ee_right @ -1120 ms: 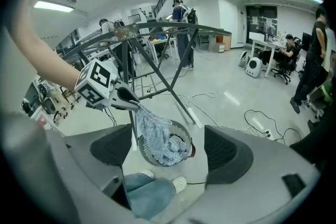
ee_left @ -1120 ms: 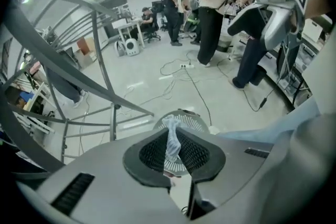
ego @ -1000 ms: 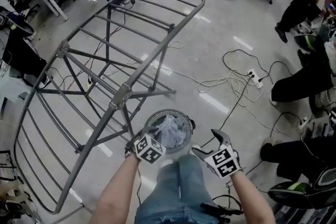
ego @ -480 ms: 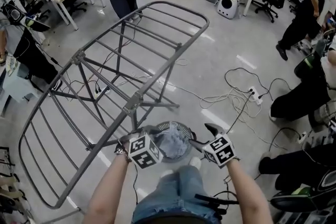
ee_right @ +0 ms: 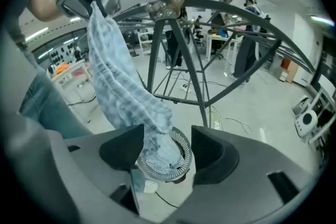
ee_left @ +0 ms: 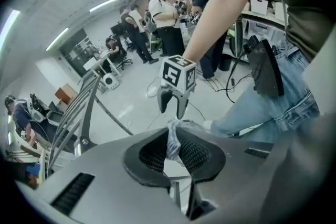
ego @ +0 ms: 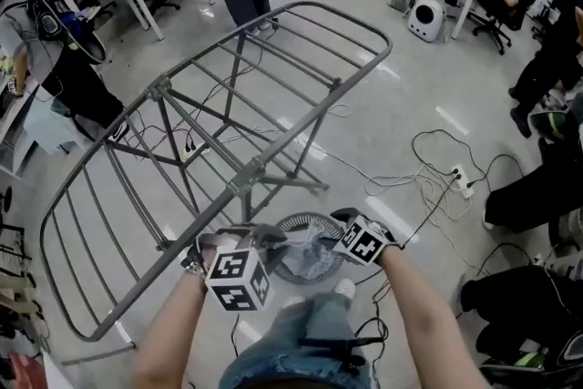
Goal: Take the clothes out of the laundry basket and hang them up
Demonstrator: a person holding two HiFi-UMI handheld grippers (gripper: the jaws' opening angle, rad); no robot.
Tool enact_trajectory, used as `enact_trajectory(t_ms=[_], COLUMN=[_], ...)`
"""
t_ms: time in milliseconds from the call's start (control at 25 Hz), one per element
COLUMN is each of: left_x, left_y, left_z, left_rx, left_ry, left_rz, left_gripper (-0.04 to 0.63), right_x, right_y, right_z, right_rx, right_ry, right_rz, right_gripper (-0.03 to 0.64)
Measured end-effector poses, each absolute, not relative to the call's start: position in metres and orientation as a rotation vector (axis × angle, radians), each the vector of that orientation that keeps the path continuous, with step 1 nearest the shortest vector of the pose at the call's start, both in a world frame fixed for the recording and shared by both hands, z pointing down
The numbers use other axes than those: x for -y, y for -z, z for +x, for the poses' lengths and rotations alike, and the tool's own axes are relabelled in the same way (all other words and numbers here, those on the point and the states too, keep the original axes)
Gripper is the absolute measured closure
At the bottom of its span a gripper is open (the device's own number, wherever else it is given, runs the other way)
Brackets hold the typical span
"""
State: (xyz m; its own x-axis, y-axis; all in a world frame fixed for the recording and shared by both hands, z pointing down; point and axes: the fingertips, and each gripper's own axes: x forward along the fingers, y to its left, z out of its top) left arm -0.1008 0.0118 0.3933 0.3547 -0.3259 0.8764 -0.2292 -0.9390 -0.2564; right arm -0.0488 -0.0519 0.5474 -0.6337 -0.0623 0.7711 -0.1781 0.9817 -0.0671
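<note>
Left gripper view: the left tool [ee_left: 171, 131] is clamped on the top end of the cloth [ee_left: 171, 148], which looks soft, light and limp and hangs below it, long axis steeply down, tail in the basket [ee_right: 185, 160]. The right tool [ee_right: 167, 136], half open and just closing, has the lower cloth between its jaws unpinched; gripping there should spread it.

The cloth [ee_right: 123, 92] is pale blue with faint white checks. The slotted laundry basket [ee_right: 164, 174] and the drying rack [ego: 246, 187] are grey. The floor [ego: 401, 87] is glossy light grey, the jeans [ego: 301, 332] blue denim, and the marker cube [ego: 237, 280] white with black squares.
</note>
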Motion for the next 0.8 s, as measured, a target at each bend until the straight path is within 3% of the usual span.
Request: enact_trajectory(t_ms=[400,440,520,600,800], left_x=[-0.016,-0.018,-0.022,-0.026,-0.024], left_y=[-0.385,-0.385,-0.385,-0.386,-0.390], left_z=[-0.102,-0.107,-0.118,-0.130,-0.154], left_rx=[-0.565,-0.577,-0.616,-0.672,-0.833], left_ry=[1.685,1.687,1.688,1.688,1.698], left_rz=[-2.487,-2.488,-2.499,-2.517,-2.532], left_gripper=[0.557,0.557,0.557,0.557,0.557], right_x=[0.017,0.012,0.005,0.000,0.018], right_y=[-0.573,-0.570,-0.563,-0.556,-0.527], right_z=[-0.095,-0.100,-0.103,-0.097,-0.059], right_rx=[2.190,2.184,2.165,2.144,2.113], right_ry=[0.057,0.095,0.137,0.128,0.095], right_rz=[-0.293,-0.323,-0.364,-0.375,-0.259], right_gripper=[0.331,0.345,0.483,0.565,0.571])
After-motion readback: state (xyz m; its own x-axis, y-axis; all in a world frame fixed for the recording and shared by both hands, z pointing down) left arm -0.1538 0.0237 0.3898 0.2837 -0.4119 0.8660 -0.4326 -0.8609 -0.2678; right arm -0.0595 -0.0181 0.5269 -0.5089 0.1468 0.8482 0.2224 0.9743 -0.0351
